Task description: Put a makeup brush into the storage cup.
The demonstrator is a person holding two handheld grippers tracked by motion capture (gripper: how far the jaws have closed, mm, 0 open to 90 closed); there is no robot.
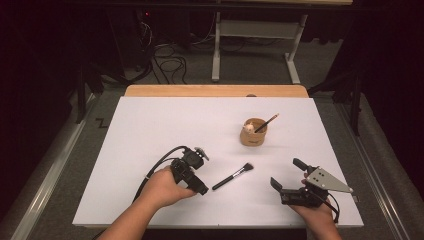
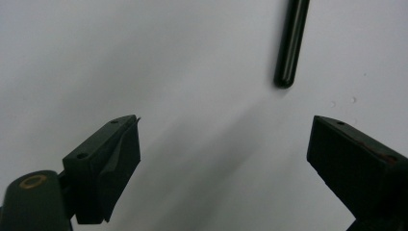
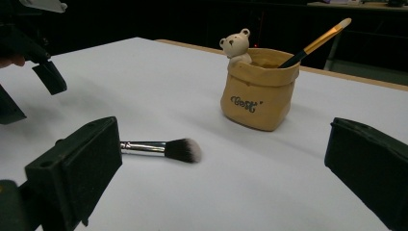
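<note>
the makeup brush (image 1: 233, 176) lies flat on the white table (image 1: 150, 130), between the two grippers. the left gripper (image 1: 200, 189) sits just beside its handle end — jaws wide, holding nothing. the right gripper (image 1: 285, 189) gapes empty too — well apart.

A white-topped table (image 1: 150, 130) with a wooden far edge stands on grey carpet (image 1: 65, 165); at twelve o'clock, a white desk frame (image 1: 255, 47) (cables (image 1: 167, 60) at eleven) against darkness.
</note>
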